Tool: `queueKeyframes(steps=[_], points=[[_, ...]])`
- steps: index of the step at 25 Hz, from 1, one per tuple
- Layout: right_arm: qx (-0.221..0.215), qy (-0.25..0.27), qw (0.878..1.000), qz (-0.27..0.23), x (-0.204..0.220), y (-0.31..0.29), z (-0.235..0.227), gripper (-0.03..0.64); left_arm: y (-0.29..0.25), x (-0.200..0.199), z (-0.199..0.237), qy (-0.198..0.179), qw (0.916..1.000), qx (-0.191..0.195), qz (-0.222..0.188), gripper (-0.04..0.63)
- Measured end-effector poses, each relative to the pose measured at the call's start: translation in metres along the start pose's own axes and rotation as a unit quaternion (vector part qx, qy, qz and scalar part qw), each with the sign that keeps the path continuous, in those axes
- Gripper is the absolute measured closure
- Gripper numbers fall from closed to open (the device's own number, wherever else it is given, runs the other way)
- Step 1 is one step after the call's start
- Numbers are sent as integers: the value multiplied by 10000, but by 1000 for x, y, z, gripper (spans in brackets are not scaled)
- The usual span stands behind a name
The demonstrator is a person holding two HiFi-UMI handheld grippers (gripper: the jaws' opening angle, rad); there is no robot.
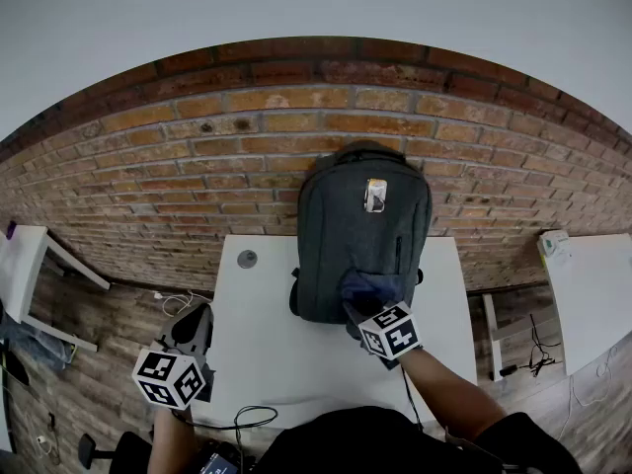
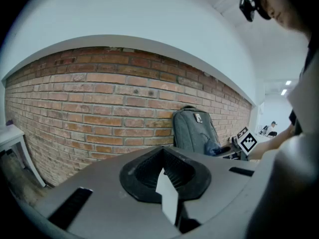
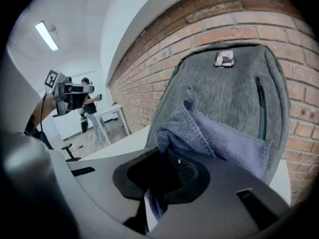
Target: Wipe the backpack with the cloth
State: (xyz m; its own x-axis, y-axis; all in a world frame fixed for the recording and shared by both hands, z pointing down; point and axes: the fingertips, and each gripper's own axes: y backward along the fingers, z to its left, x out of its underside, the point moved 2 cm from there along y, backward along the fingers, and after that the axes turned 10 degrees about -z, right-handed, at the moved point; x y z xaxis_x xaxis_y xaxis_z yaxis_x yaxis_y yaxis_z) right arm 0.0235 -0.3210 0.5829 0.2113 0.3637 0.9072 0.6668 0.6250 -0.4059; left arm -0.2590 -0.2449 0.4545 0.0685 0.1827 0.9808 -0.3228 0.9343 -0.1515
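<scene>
- Right gripper view: right hand-held gripper (image 3: pixel 158 195) is clamped on the blue cloth (image 3: pixel 214 138), which lies against the lower front of the grey backpack (image 3: pixel 224 83).
- Head view: backpack stands upright at the far edge of the counter (image 1: pixel 267 334), against the brick wall (image 1: pixel 197 166).
- Left gripper view: left hand-held gripper (image 2: pixel 168 195) has its jaws together and empty. It is off the counter's near-left edge.
- Backpack base is hidden behind the right gripper's body.
</scene>
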Motion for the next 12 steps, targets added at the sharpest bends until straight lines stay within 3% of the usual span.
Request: queueKeyframes(steps=[12], points=[[137, 6, 9924, 1223, 119, -10, 11, 581, 0, 3, -5, -44, 9998, 173, 75, 598]])
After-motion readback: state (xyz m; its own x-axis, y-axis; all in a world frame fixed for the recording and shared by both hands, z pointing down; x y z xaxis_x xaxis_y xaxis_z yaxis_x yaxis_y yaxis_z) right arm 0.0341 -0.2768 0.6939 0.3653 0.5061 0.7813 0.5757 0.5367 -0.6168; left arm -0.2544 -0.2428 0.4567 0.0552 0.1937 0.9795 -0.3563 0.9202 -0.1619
